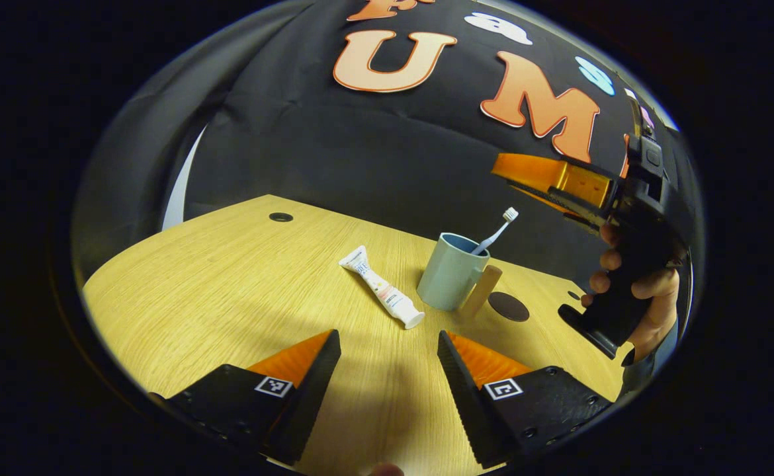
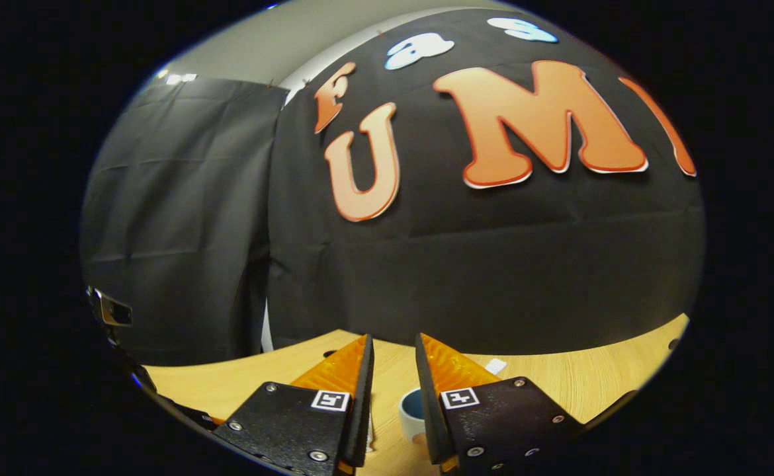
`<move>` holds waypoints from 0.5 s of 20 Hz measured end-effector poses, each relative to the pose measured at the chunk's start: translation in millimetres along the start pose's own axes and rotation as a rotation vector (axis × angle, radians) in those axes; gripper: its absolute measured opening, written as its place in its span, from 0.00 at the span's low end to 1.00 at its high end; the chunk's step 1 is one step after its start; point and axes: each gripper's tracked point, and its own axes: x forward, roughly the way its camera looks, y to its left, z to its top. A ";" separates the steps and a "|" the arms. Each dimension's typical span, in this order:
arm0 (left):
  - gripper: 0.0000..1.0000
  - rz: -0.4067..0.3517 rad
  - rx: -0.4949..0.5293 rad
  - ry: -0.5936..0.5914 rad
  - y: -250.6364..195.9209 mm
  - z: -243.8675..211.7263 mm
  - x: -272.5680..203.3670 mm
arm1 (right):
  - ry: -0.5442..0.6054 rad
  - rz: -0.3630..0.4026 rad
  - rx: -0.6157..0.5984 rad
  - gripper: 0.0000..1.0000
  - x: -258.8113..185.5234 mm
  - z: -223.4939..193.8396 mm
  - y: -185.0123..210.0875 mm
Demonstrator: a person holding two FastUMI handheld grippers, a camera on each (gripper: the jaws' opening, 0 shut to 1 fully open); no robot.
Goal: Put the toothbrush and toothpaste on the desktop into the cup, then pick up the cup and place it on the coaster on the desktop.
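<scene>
Reaching for the tube [image 1: 382, 286] is the step in hand, I judge: it lies flat on the desk [image 1: 228, 291], cap toward the left gripper [image 1: 389, 350], just beside the cup [image 1: 452, 271], where the brush [image 1: 497, 233] already stands. Jaws spread and empty, that gripper should straddle the tube mid-body, clear of the cup. The right gripper [image 2: 394, 360] hangs above, jaws gapped, holding nothing. The coaster [image 1: 509, 307] sits half behind the cup's handle. Below the right gripper, the cup rim is mostly blocked by its fingers.
</scene>
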 end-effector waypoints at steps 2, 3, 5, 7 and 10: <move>0.89 0.011 0.005 -0.007 8.3 2.1 -10.9 | 0.062 0.026 -0.058 0.38 3.2 -16.4 18.0; 0.89 0.014 0.002 -0.011 12.6 2.2 -16.2 | 0.105 0.031 -0.091 0.47 7.9 -25.9 24.1; 0.89 0.015 -0.012 -0.009 18.6 -0.5 -26.5 | 0.202 0.053 -0.141 0.54 15.1 -46.6 38.1; 0.89 0.019 -0.025 0.000 29.7 -6.3 -35.1 | 0.288 0.064 -0.179 0.61 22.1 -68.5 49.5; 0.89 0.026 -0.036 0.016 40.9 -14.6 -45.1 | 0.412 0.065 -0.199 0.67 35.5 -97.7 60.4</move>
